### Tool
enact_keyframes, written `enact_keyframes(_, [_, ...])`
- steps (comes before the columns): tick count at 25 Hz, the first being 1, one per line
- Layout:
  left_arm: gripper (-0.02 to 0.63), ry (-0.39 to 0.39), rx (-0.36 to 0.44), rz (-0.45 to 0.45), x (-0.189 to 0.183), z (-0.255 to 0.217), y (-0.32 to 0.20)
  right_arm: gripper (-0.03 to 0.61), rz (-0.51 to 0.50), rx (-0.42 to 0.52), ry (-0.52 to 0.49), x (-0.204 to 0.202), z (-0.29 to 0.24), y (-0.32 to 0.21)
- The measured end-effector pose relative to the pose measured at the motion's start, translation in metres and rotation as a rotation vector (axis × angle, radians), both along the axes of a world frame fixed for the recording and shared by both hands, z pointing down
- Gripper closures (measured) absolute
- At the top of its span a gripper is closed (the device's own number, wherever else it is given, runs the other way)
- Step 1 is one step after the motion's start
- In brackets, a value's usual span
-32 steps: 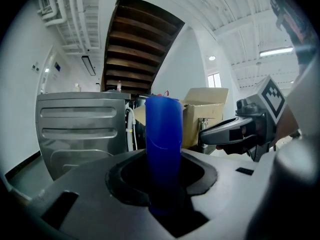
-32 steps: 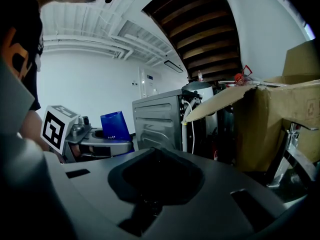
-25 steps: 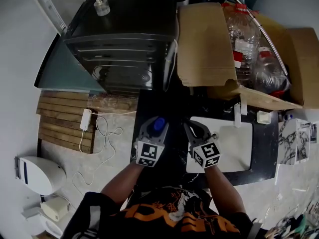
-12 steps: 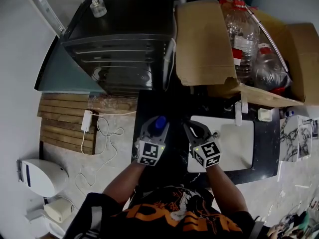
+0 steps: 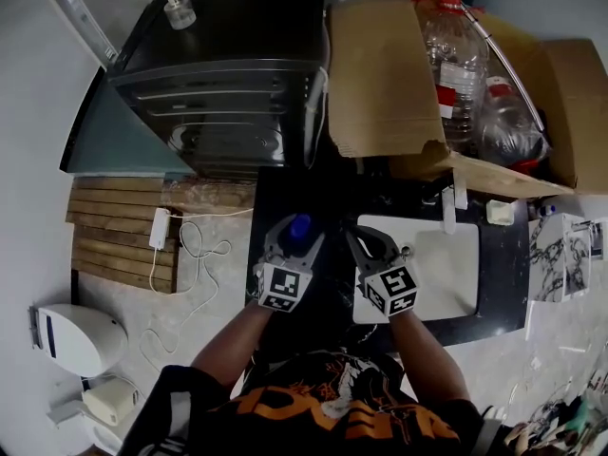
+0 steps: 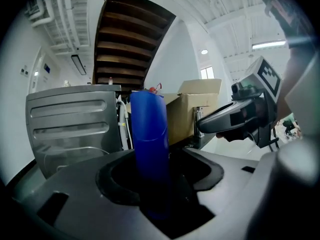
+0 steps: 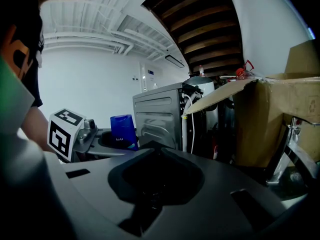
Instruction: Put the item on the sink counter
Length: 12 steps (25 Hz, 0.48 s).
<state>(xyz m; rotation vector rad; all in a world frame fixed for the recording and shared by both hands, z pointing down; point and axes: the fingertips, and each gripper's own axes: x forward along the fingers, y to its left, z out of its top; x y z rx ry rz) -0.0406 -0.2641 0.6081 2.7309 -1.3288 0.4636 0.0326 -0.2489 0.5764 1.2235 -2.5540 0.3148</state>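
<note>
Pale speckled floor (image 5: 142, 302), with a slatted wooden duckboard (image 5: 119, 236) laid at the left and a white cable (image 5: 195, 250) looped just beside it. Walled in plain white (image 7: 90, 79). White ceiling (image 7: 100, 34) with exposed ducts and beams. Lit from overhead by a strip lamp (image 6: 270, 45) and a round lamp (image 6: 204, 51). Overhung by the brown underside of a wooden stair (image 6: 125, 39). Furnished with a dark grey metal appliance (image 5: 228, 93), an open cardboard box (image 5: 380, 74) just beside it, and a black worktop (image 5: 508, 274) set with a white basin (image 5: 437, 274). At lower left, on the floor: a white rounded fixture (image 5: 76, 335), kind not determinable.
</note>
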Motion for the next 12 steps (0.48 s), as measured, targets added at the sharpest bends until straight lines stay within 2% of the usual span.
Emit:
enact_keyframes(6, [0.348, 0.014, 0.030, -0.011, -0.006, -0.013, 0.000, 0.532, 0.004, 0.005, 0.005, 0.000, -0.004, 0.005])
enact_keyframes(12, [0.346, 0.054, 0.090, -0.014, -0.008, -0.050, 0.004, 0.532, 0.021, 0.047, -0.003, 0.004, -0.022, 0.007])
